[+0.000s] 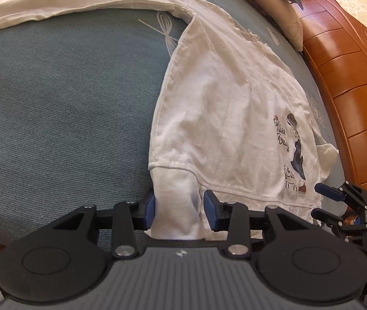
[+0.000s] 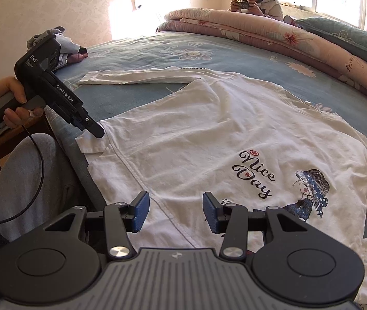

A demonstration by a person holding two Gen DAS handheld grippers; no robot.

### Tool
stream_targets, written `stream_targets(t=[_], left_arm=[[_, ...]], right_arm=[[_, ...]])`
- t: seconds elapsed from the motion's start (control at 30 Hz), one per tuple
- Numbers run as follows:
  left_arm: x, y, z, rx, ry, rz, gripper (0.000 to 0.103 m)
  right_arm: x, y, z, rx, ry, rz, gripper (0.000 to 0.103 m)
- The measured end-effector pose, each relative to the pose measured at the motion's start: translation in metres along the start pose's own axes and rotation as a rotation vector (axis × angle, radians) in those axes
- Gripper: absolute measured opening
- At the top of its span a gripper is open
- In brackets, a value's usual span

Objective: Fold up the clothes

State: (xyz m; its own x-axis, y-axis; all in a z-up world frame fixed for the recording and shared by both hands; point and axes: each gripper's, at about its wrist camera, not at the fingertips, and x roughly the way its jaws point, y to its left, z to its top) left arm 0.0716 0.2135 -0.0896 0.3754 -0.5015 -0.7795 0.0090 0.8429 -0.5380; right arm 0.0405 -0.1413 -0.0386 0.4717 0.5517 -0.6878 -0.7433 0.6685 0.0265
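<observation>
Garments on the bed: one white long-sleeved shirt, spread front up on the blue-grey bedspread; a small heap of other clothes lies at the far left edge.
Print: one, the words "Nice Day" beside a girl in a blue hat, on the near right of the shirt.
Sleeves: one stretches flat to the far left; a cuff lies folded over the near left hem.
Bedding: one rolled pink quilt and one grey-green pillow along the far right.
People: one at the far side of the bed, holding a phone.
Left gripper: pointed steeply down at the near left corner; jaws slightly apart with the cuff between them, the left pad at the cloth's edge, the right pad clear of it.
Left hand: wrapped round the handle, finger on the trigger.
Right gripper: angled down over the near hem, jaws spread, nothing pinched.
Furniture: one orange wooden bed frame to the right.
</observation>
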Motion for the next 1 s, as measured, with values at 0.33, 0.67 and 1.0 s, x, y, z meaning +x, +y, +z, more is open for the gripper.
stream_targets(t=[0.33, 0.67, 1.0], left_arm=[[-0.045, -0.038, -0.016, 0.071, -0.120, 0.031, 0.002], [-0.062, -0.032, -0.023, 0.049, -0.102, 0.175, 0.011], [-0.040, -0.130, 0.004, 0.387, -0.211, 0.231, 0.046]], right_arm=[[0.002, 0.017, -0.007, -0.078, 0.003, -0.026, 0.050], [0.006, 0.022, -0.020, -0.139, 0.034, -0.047, 0.050], [-0.033, -0.048, -0.036, 0.229, -0.009, -0.185, 0.056]])
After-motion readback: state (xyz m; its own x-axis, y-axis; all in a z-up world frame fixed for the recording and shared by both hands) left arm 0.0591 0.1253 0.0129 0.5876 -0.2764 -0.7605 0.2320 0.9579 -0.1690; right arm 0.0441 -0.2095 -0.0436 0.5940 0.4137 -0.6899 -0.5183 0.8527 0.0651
